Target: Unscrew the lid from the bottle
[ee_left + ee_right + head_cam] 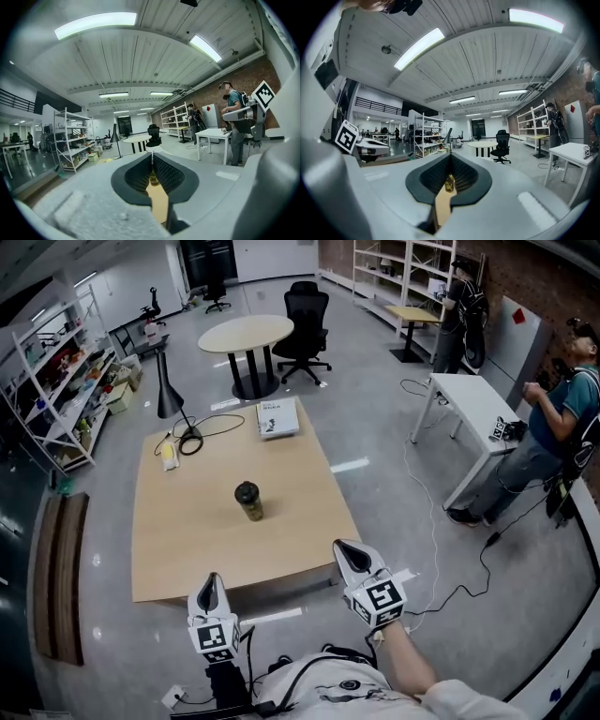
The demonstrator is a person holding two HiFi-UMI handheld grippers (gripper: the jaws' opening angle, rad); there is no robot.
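Centrally, bottle (248, 502) on table (187, 540), upright (lid (247, 490) on)

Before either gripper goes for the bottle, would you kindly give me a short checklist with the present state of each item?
1. Bottle upright on the table: ok.
2. Lid on the bottle: ok.
3. Left gripper open for a grasp: not ok, jaws together, empty.
4. Right gripper open for a grasp: not ok, jaws together, empty.
5. Both grippers short of the bottle, nothing in between: ok.
6. Lid tightness: cannot tell.
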